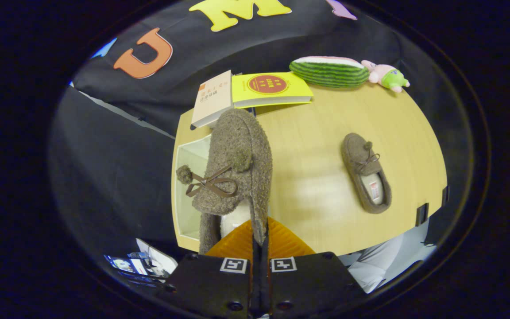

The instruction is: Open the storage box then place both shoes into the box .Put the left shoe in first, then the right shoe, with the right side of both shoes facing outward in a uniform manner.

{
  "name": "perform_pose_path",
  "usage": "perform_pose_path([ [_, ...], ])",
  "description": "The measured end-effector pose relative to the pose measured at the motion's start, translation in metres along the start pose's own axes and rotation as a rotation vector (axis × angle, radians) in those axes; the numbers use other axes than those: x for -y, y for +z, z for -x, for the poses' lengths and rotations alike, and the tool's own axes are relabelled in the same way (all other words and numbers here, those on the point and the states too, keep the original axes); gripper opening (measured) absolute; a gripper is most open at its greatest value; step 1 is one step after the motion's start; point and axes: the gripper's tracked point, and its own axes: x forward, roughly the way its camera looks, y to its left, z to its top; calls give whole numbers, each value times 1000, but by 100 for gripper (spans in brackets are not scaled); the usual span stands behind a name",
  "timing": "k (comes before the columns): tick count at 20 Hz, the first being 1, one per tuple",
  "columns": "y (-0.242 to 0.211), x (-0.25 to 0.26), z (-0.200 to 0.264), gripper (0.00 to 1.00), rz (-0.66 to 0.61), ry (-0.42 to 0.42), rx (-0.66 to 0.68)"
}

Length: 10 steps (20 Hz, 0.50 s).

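1. Gripper (259, 241): its two fingers are pressed close together, clamped on the heel rim of the held shoe (237, 173), with the fuzzy collar pinched between them.
2. Held shoe: a brown fleece moccasin that rises from the fingers with its toe pointing away. A pom-pom and a bow of dark lace dangle off its left side.
3. Storage box (188, 186): a pale, open-topped box at the left edge of the table (317, 195), directly under and left of the held shoe, which hides part of its opening.
4. Second shoe (367, 173): it lies flat on the table well to the right of the fingers, opening upward, with bare wood on every side. A small label shows on the insole, too small to read.
5. Open room: the widest clear stretch of tabletop lies between the held shoe and the second shoe.
6. Far edge: a cream book (212, 99) and a yellow book (270, 89) lie side by side. Both covers carry print too small to read.
7. Far right: a watermelon-slice plush (329, 71) touches a small pink-and-green plush toy (386, 75).
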Motion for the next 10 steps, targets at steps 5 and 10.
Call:
perform_pose_path([
  [5, 3, -50, -34, 6, -9, 60, 29],
  [10, 3, -86, -64, 6, 21, 53, 100],
])
